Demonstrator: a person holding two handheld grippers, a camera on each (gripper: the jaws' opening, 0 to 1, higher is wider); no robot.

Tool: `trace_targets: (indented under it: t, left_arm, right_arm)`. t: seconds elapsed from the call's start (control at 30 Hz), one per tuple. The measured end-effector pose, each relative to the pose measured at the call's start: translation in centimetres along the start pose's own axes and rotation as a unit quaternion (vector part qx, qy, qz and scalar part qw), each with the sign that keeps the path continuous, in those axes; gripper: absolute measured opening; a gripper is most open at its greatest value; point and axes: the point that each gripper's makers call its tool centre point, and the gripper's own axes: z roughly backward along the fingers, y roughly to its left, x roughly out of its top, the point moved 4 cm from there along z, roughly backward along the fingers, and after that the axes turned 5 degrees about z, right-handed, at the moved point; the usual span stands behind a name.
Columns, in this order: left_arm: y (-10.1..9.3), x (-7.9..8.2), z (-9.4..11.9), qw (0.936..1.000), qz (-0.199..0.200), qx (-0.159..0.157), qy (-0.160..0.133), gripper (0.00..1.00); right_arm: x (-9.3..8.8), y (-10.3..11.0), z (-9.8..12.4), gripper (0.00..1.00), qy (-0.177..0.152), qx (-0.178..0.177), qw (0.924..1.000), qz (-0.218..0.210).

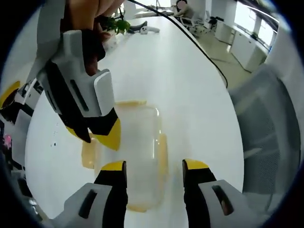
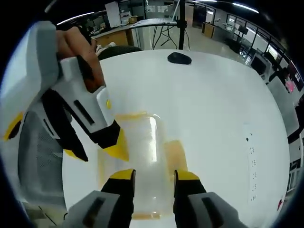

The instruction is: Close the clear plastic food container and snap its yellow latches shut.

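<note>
The clear plastic container [image 1: 137,152] lies flat on the white table [image 1: 190,95] with its lid on. Yellow latches show on its sides, one at the far end [image 1: 130,102] and one on the right [image 1: 163,152]. My left gripper [image 1: 154,165] hangs open just above the container's near end. My right gripper [image 1: 99,137], held in a hand, comes in from the upper left with its yellow tips over the container's left edge. In the right gripper view the container [image 2: 142,161] lies under my open right gripper [image 2: 156,175]. The left gripper [image 2: 97,149] reaches in from the left.
A black cable [image 1: 209,57] runs along the table toward a grey chair [image 1: 266,123]. A plant [image 1: 116,23] stands at the far end. A black object [image 2: 179,58] lies far across the table, and a white power strip [image 2: 249,147] sits at the right.
</note>
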Motion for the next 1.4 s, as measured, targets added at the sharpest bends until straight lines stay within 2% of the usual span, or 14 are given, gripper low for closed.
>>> trace_targets:
  t: [0.47, 0.73, 0.83, 0.93, 1.23, 1.4]
  left_arm:
    - [-0.1, 0.1, -0.6, 0.9996, -0.015, 0.025, -0.003, 0.45]
    - [0.0, 0.1, -1.0, 0.9973, -0.039, 0.062, 0.002, 0.42]
    - [0.1, 0.1, -1.1, 0.9964, -0.028, 0.080, -0.003, 0.39]
    - [0.1, 0.0, -1.2, 0.9952, -0.036, 0.091, -0.007, 0.39]
    - [0.1, -0.1, -1.4, 0.9930, -0.048, 0.107, -0.012, 0.42]
    - [0.2, 0.0, -1.5, 0.9916, -0.054, 0.117, -0.009, 0.40]
  right_arm:
    - [-0.4, -0.2, -0.7, 0.32, 0.009, 0.021, 0.9997, 0.009]
    - [-0.2, -0.2, -0.9, 0.31, 0.012, 0.029, 0.9991, 0.027]
    - [-0.2, -0.3, -1.0, 0.31, 0.013, 0.034, 0.9989, 0.029]
    - [-0.1, -0.3, -1.0, 0.32, 0.016, 0.039, 0.9986, 0.031]
    - [0.0, -0.5, -1.2, 0.32, 0.023, 0.062, 0.9972, 0.033]
    - [0.0, -0.5, -1.3, 0.32, 0.027, 0.069, 0.9966, 0.036]
